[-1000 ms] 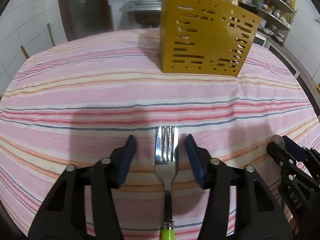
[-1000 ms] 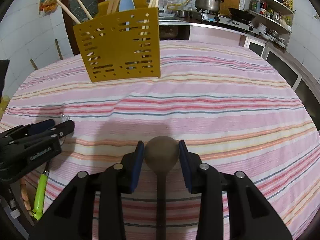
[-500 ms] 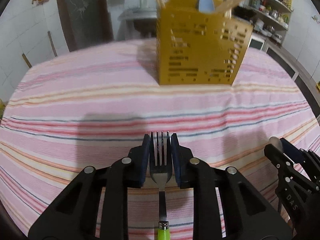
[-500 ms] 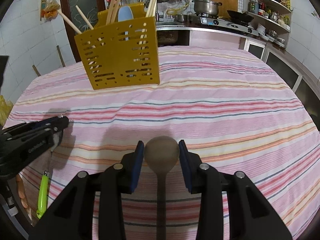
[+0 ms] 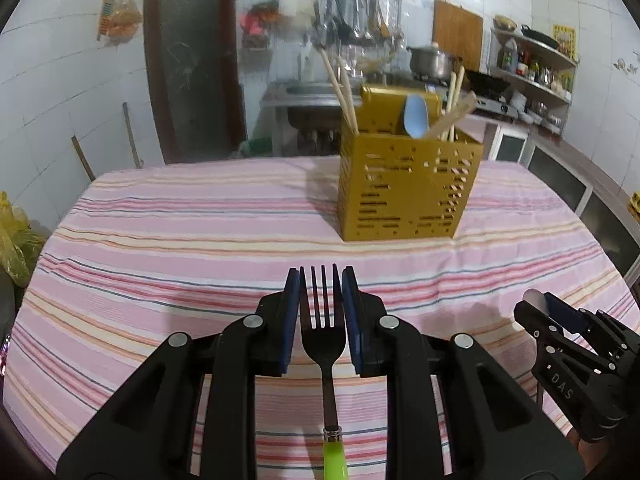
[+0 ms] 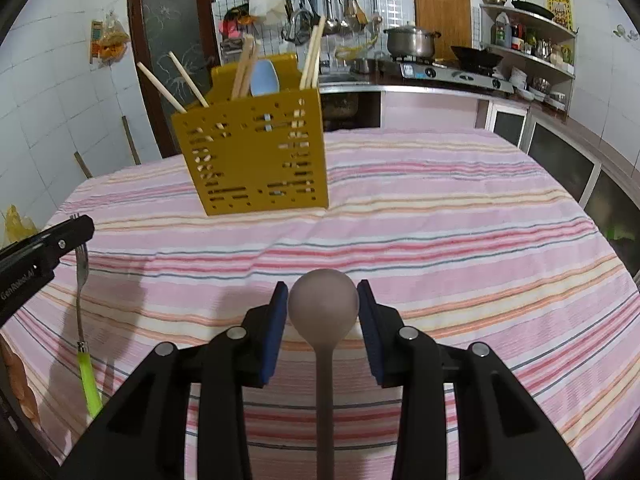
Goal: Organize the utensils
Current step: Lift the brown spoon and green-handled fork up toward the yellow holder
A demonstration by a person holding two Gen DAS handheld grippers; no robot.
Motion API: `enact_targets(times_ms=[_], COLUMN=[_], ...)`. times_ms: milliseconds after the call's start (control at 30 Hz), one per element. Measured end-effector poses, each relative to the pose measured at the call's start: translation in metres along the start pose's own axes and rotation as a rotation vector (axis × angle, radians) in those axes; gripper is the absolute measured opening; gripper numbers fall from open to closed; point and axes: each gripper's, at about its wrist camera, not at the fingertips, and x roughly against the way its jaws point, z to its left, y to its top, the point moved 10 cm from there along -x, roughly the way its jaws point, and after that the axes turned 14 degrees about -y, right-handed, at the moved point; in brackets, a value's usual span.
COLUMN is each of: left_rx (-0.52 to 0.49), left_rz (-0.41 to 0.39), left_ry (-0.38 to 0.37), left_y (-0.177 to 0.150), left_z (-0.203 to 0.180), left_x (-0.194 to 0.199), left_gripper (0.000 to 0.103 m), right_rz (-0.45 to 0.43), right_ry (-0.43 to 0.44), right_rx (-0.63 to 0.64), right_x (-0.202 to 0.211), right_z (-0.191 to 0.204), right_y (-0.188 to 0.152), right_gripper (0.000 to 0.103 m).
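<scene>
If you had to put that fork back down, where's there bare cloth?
Bare striped tablecloth stretches right of the yellow utensil holder and between it and both grippers. The holder itself is crowded with chopsticks and a blue spoon.

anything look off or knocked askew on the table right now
Nothing stands out. The yellow caddy stands upright on the striped cloth, its utensils inside. The left gripper holds the fork; the right gripper holds the spoon.
</scene>
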Motion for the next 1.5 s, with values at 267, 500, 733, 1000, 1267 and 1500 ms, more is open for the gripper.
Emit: enact_targets(times_ms=[267, 500, 733, 1000, 1267, 1500], left_rx=[0.013, 0.001, 0.013, 0.02, -0.005, -0.027], left_rz=[-0.06, -0.132, -0.178, -0.203, -0.22, -0.227], left_ry=[0.003, 0.004, -0.011, -0.006, 0.0, -0.013], left_y=[0.008, 0.014, 0.02, 0.023, 0.027, 0.033], left_z=[0.01, 0.013, 0.016, 0.019, 0.011, 0.006], left_x=[0.028, 0.051, 0.067, 0.074, 0.075, 0.073], left_gripper=[0.02, 0.02, 0.02, 0.02, 0.02, 0.02], right_rz=[-0.062, -0.127, -0.209, -0.254, -0.279, -0.288], right_ry=[0.014, 0.022, 0.03, 0.045, 0.06, 0.069], right_rx=[-0.009, -0.031, -0.046, -0.06, -0.08, -0.088], right_x=[0.017, 0.034, 0.052, 0.057, 0.053, 0.048], right_z=[0.002, 0.0, -0.005, -0.008, -0.011, -0.014], right_y=[0.009, 0.019, 0.031, 0.039, 0.052, 0.065], right_gripper=[0.036, 0.036, 0.036, 0.036, 0.036, 0.036])
